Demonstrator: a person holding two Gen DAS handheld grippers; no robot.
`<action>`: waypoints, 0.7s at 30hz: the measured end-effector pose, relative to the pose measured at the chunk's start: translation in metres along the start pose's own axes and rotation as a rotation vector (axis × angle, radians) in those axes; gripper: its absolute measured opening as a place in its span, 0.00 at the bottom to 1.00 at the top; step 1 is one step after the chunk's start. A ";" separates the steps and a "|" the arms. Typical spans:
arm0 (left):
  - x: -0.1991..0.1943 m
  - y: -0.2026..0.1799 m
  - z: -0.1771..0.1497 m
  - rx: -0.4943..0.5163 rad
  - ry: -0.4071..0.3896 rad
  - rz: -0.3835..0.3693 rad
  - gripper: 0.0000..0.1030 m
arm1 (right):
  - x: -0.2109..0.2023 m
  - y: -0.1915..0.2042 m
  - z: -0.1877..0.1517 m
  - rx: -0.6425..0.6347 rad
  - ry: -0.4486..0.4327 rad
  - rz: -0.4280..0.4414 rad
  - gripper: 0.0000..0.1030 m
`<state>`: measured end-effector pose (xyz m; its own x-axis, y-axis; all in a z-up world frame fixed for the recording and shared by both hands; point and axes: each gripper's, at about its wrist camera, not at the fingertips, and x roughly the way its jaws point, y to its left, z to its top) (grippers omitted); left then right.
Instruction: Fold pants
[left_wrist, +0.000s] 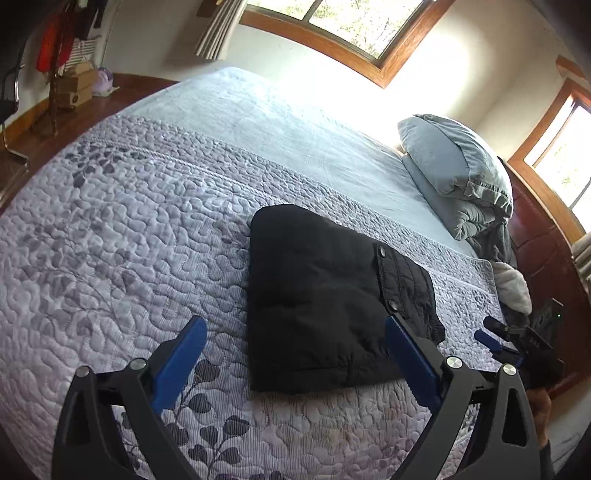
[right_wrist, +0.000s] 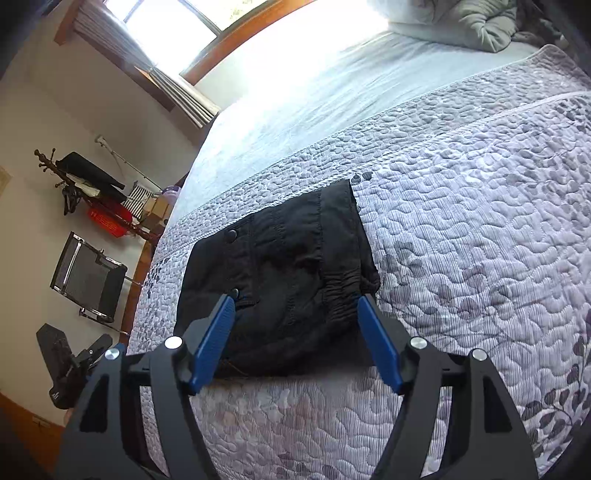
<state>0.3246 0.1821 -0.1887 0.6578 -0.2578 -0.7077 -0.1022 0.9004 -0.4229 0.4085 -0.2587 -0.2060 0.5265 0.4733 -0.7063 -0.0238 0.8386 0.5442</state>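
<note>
1. Pants (left_wrist: 325, 306): black, folded compact, lying on quilt (left_wrist: 122, 236) near its near edge
2. My left claw (left_wrist: 295, 354): spread wide, empty
3. My right claw (right_wrist: 295, 332): spread wide, empty
4. Step: folding seemingly finished; next, withdraw or tidy edges

Folded pants (left_wrist: 317, 295) on quilt (left_wrist: 129, 221), pillow (left_wrist: 443, 155) behind

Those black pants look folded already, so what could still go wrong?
The pants lie bundled on the quilt, and both grippers, left and right, are open around them. A careless pass might catch the elastic waistband and drag the fold open. The puffy layers may also spring loose.
</note>
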 end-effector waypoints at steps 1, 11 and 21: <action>-0.007 -0.007 -0.002 0.018 0.002 0.012 0.96 | -0.006 0.004 -0.004 0.000 -0.010 0.004 0.73; -0.104 -0.068 -0.037 0.163 -0.066 0.105 0.96 | -0.101 0.076 -0.055 -0.106 -0.080 -0.026 0.88; -0.205 -0.117 -0.085 0.253 -0.166 0.165 0.96 | -0.194 0.147 -0.126 -0.301 -0.174 -0.132 0.94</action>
<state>0.1383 0.1000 -0.0424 0.7624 -0.0594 -0.6444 -0.0428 0.9890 -0.1418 0.1955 -0.1934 -0.0465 0.6778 0.3243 -0.6599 -0.1812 0.9435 0.2776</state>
